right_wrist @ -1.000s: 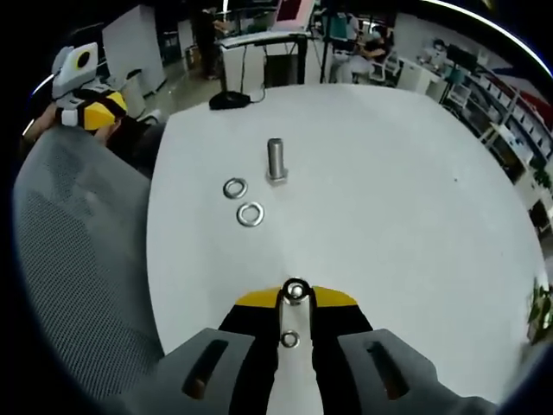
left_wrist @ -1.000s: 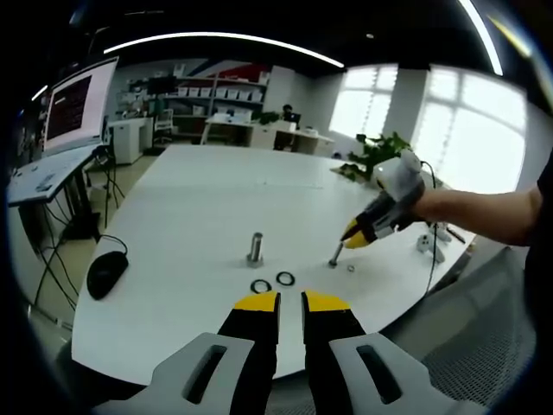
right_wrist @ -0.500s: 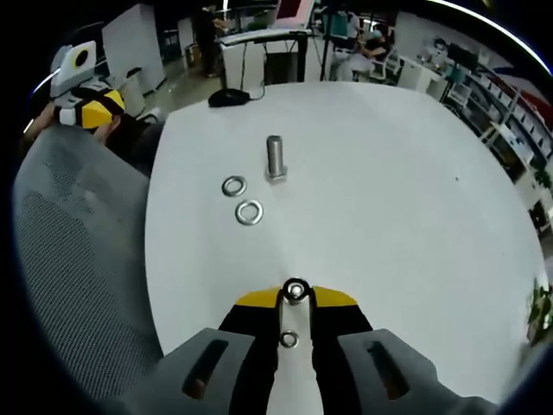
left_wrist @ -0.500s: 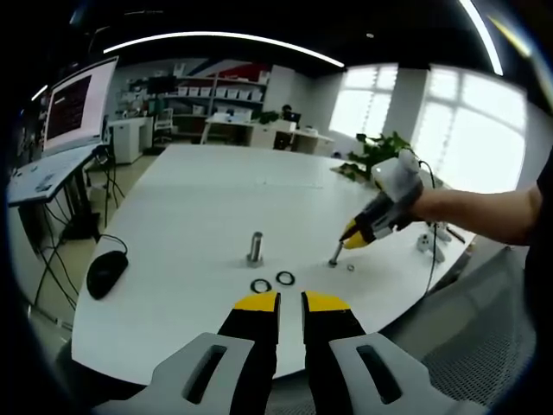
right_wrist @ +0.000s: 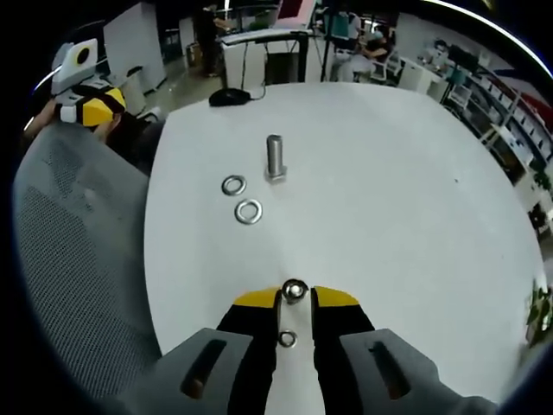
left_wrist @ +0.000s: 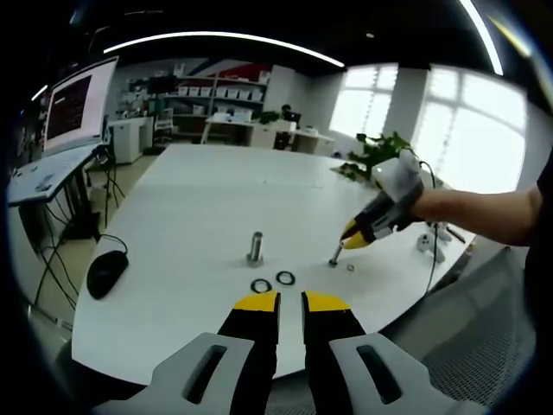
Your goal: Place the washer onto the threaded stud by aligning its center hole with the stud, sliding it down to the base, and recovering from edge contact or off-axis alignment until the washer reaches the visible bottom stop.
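A tall threaded stud (left_wrist: 256, 246) (right_wrist: 275, 157) stands upright mid-table. Two loose washers (left_wrist: 260, 286) (left_wrist: 285, 278) lie just in front of it, seen again as washers (right_wrist: 232, 184) (right_wrist: 248, 211). My right gripper (left_wrist: 352, 236) (right_wrist: 295, 296) is shut on a small stud (left_wrist: 335, 256) (right_wrist: 295, 290) whose lower end rests on the table. A small washer (left_wrist: 350, 267) (right_wrist: 287, 339) lies on the table beside that stud, under the jaws. My left gripper (left_wrist: 291, 301) (right_wrist: 86, 109) hovers off the table's near edge, jaws close together with nothing between them.
On the white table (left_wrist: 199, 199) lies a black mouse (left_wrist: 106, 272) (right_wrist: 229, 99) near its edge. A grey mesh chair (left_wrist: 484, 354) (right_wrist: 78, 259) stands beside the table. A small white part (left_wrist: 429, 244) sits by the person's forearm (left_wrist: 484, 212). Desks and a monitor (left_wrist: 78, 104) stand beyond.
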Available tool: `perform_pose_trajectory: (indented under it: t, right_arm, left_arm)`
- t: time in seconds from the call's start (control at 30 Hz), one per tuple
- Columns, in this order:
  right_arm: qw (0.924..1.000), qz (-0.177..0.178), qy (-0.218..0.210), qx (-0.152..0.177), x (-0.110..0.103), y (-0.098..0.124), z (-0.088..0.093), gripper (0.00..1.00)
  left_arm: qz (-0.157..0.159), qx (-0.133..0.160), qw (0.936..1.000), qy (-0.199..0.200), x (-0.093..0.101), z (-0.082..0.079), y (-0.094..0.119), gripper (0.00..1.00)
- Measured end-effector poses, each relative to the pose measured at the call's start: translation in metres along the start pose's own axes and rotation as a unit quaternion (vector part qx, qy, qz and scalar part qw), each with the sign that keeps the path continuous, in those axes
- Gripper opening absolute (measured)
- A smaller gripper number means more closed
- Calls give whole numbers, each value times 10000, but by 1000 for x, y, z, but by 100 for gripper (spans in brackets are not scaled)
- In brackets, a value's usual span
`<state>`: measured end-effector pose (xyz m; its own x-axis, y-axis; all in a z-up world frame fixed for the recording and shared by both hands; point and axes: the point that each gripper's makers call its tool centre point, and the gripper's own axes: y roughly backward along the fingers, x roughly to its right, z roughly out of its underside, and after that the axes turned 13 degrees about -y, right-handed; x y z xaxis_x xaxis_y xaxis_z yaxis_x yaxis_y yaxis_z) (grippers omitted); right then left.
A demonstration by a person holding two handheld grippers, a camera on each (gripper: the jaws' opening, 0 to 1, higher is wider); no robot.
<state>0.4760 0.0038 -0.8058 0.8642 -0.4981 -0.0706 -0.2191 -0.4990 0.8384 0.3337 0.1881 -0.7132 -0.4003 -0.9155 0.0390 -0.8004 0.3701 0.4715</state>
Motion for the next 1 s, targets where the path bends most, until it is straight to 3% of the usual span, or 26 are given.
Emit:
perform_pose_trajectory:
  t: [0.1, 0.23, 0.3, 0.5, 0.63, 0.8, 0.9, 0.93, 1.0]
  right_arm:
    - [9999, 25, -36, 129, 0, 4, -4, 15]
    - [9979, 126, -228, 601, 3, 9, -18, 10]
    - [9975, 98, -287, 637, 3, 10, -18, 3]
    - [9965, 193, -311, 745, 4, 4, -16, 3]
    - [9978, 144, -269, 584, 1, -2, -7, 3]
    - [9966, 169, -276, 756, 1, 1, -14, 3]
    - [9980, 94, -270, 563, 0, -5, -7, 3]
    - [9969, 111, -285, 728, -1, -3, -12, 3]
    - [9969, 180, -266, 712, 1, -1, -10, 3]
  left_arm:
    - [3, -5, 10000, -3, 0, 0, 0, 7]
    - [2, -5, 10000, -3, 0, 0, -1, 7]
    - [4, -7, 10000, -3, 0, 1, -1, 7]
    - [7, -15, 10000, -7, 0, 1, -1, 7]
    - [8, -20, 10000, -10, 1, 1, 0, 7]
    - [-4, -11, 10000, -1, 0, 0, 0, 7]
    - [1, -19, 10000, -5, 1, 1, 1, 7]
    - [1, -19, 10000, -6, 1, 1, 1, 7]
    - [1, -18, 10000, -6, 0, 1, 1, 7]
